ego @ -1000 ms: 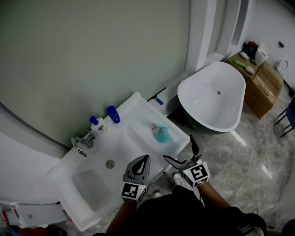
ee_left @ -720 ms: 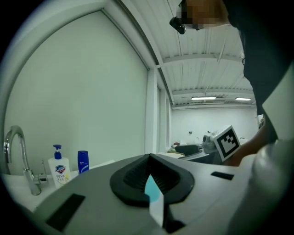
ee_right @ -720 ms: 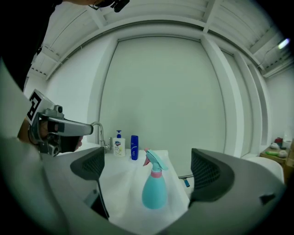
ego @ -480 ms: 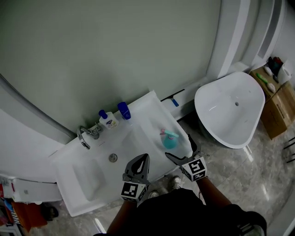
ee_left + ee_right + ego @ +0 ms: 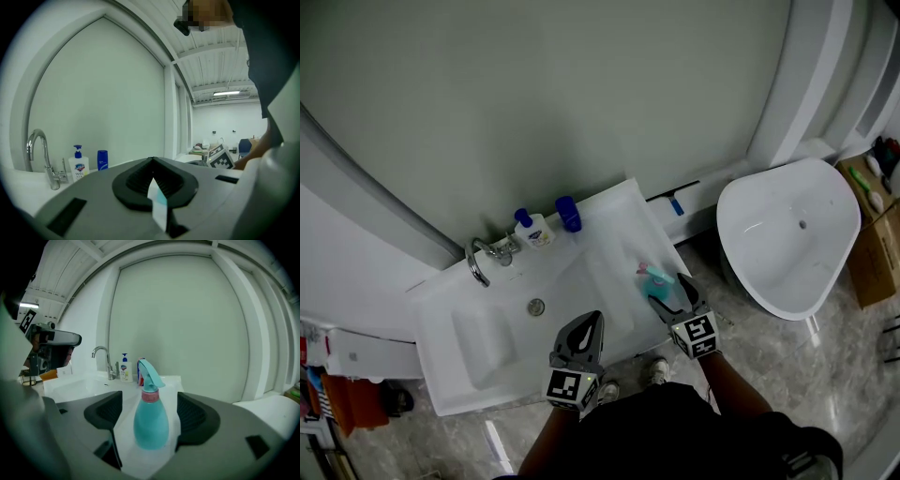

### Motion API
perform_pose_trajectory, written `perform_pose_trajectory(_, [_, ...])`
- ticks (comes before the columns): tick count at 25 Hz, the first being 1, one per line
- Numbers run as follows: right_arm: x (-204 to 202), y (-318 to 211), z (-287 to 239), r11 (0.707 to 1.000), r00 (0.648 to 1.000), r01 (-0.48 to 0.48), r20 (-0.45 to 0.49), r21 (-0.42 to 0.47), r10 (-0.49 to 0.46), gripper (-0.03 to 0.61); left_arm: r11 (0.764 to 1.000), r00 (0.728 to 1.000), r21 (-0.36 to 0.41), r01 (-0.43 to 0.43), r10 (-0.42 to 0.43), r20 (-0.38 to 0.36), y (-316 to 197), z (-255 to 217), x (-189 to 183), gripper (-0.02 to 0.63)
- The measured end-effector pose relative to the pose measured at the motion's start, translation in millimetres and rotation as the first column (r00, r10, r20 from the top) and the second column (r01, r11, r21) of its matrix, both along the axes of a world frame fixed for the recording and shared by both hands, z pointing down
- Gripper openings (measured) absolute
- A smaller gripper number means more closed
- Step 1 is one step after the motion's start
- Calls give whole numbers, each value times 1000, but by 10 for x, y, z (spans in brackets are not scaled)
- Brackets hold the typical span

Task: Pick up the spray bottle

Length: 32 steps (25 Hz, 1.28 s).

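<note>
Teal spray bottle (image 5: 151, 420), with a pink collar and a teal trigger head, is seen standing upright on the flat right-hand part of a white counter (image 5: 609, 234) that has a basin sunk into it. In the head view the bottle is placed at about three o'clock from the drain (image 5: 536, 307), near the counter's front right corner.

The right gripper (image 5: 668, 290) is placed round the bottle from five o'clock. The bottle's body is framed between the two dark fingers (image 5: 107, 411), which have just been closing. A strip of white counter is shown on each side of the body, so the pads are not pressed on it.

The left gripper (image 5: 595, 321) is held at eight o'clock from the bottle, near the counter's front edge, with its fingers drawn together.

At twelve o'clock from the drain a white pump bottle (image 5: 530, 230) with a blue top is set by the wall. A dark blue bottle (image 5: 569, 214) is stood just beside it at its two o'clock. A chrome tap (image 5: 478, 264) is mounted at ten o'clock from the drain. A white bathtub (image 5: 769, 244) is seen on the floor at two o'clock from the spray bottle, well apart.
</note>
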State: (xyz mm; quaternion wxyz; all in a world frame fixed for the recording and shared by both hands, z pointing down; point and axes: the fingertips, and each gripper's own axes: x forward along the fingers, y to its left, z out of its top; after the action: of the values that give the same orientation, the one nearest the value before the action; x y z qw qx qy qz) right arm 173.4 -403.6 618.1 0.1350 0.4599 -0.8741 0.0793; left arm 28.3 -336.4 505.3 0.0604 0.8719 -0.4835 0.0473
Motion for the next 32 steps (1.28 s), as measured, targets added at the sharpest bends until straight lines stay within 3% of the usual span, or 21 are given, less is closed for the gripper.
perform_pose_trajectory(14, [-118,-154,43,998,999,28,-47,54,-26,152,995,995,-8,95,-95,22,142,45,-228,-3])
perform_pose_trajectory(32, [-145,-182,42,997,999,9,-41,74,-6,138,996,997,-30,82,-82,-6,103,91,-322,-3])
